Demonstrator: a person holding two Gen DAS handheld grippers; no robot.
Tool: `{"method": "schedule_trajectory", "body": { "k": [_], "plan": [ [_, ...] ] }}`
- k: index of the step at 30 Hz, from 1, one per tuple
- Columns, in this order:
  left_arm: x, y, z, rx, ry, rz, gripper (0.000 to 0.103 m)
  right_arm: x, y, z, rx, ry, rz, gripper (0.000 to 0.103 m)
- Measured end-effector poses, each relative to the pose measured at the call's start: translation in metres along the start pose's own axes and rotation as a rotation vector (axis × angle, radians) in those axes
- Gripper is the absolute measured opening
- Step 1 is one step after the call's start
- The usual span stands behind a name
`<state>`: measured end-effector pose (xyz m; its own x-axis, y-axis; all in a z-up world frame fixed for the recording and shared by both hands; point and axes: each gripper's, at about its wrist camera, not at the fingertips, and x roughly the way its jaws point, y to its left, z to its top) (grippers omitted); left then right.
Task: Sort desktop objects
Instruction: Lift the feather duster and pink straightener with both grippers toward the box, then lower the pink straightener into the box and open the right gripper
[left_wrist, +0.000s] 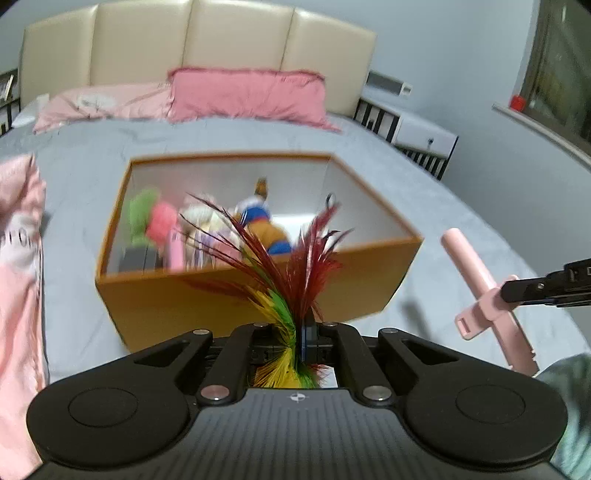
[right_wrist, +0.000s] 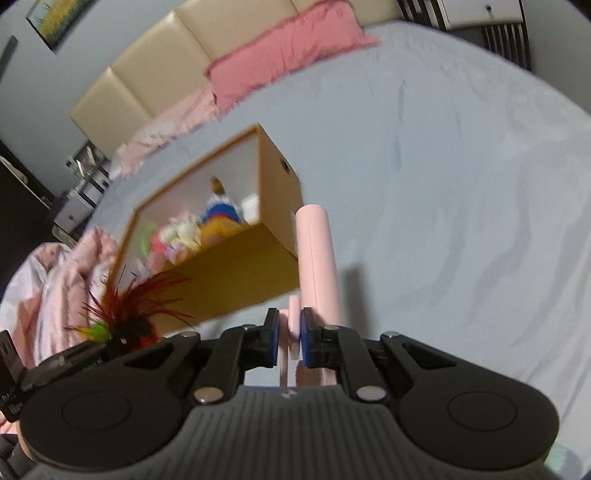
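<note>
Feathered in red, yellow and green, the shuttlecock (left_wrist: 291, 295) sits clamped in your left gripper (left_wrist: 301, 334), plumes fanning up across the centre of the left wrist view. Your right gripper (right_wrist: 290, 334) is clenched on the side tab of a pink plastic handle (right_wrist: 317, 258), whose tube stands up the middle of the right wrist view.

Just beyond both tools, the orange storage box (left_wrist: 258, 291) rests open on the grey bedsheet (right_wrist: 461, 184), mid-frame in the left view and left of centre in the right. Plush toys (left_wrist: 258, 218) fill its left and middle; the right end looks barer.

To place well, I'd carry each item clear over the near rim before letting go, so the feathers don't snag the edge, and aim the handle for that freer right end. Release one at a time, since the two grippers ride near each other.

Both grippers tilt downward toward the box. The right-hand view is rolled, leaving the box skewed in frame, so level that wrist if you want a straight drop.
</note>
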<state>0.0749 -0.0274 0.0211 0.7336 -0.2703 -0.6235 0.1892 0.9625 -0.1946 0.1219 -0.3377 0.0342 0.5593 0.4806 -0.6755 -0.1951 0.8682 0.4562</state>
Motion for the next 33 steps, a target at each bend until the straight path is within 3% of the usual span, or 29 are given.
{"method": "schedule_trajectory", "body": {
  "k": [8, 16, 24, 33],
  "plan": [
    [-0.022, -0.004, 0.059, -0.010, -0.099, -0.042, 0.005, -0.016, 0.054, 0.044, -0.109, -0.070, 0.075, 0.012],
    [-0.004, 0.004, 0.112, -0.009, -0.206, -0.022, 0.005, 0.037, 0.110, 0.098, -0.198, -0.070, 0.105, 0.012],
    [0.056, 0.034, 0.129, -0.079, -0.150, -0.001, 0.005, 0.112, 0.137, 0.132, -0.262, -0.045, 0.041, 0.012],
    [0.090, 0.058, 0.114, -0.120, -0.093, -0.003, 0.005, 0.177, 0.115, 0.133, -0.253, 0.063, -0.045, 0.012]
  ]
}}
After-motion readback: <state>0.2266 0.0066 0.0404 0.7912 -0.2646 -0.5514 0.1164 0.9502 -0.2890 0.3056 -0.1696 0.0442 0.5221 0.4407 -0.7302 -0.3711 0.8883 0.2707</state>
